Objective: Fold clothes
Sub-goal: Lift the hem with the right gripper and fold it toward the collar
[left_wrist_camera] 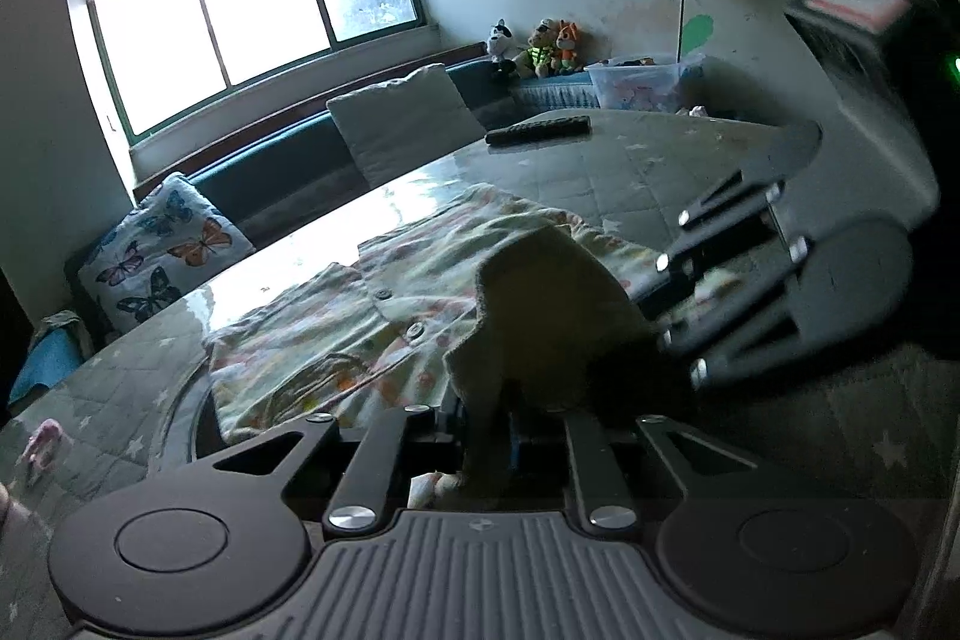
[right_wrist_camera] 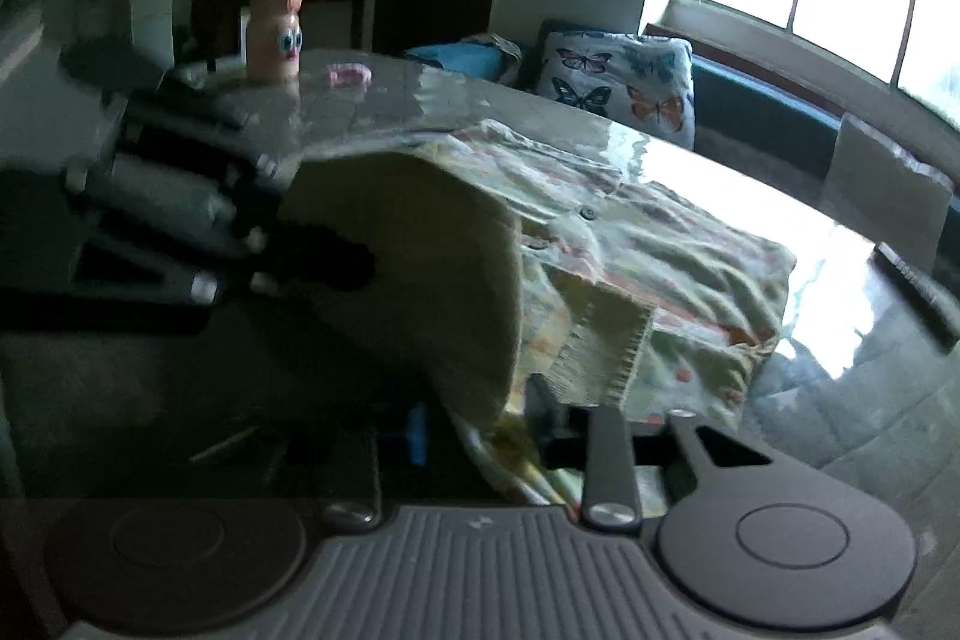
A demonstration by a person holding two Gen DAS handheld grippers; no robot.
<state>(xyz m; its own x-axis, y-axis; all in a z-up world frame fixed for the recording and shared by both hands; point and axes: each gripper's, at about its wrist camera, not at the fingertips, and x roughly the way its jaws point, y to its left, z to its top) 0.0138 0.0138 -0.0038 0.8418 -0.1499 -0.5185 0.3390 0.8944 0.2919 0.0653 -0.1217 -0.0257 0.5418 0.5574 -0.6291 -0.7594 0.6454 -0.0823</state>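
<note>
A pale yellow-green button-up shirt (left_wrist_camera: 360, 316) with small coloured prints lies spread on the glossy table (left_wrist_camera: 540, 160). My left gripper (left_wrist_camera: 486, 436) is shut on a lifted flap of the shirt's near edge (left_wrist_camera: 540, 316). My right gripper (left_wrist_camera: 678, 316) shows at the right of the left wrist view, also gripping that raised cloth. In the right wrist view the shirt (right_wrist_camera: 660, 244) stretches away, the lifted flap (right_wrist_camera: 432, 280) hangs over my right gripper (right_wrist_camera: 498, 448), and my left gripper (right_wrist_camera: 264, 244) holds the flap's left side.
A remote control (left_wrist_camera: 537, 130) lies at the table's far side. A pink bottle with eyes (right_wrist_camera: 275, 34) and a small pink item (right_wrist_camera: 348, 73) stand on the table. A bench with a butterfly cushion (left_wrist_camera: 162, 256), a grey cushion (left_wrist_camera: 402, 118) and plush toys (left_wrist_camera: 540, 46) runs under the window.
</note>
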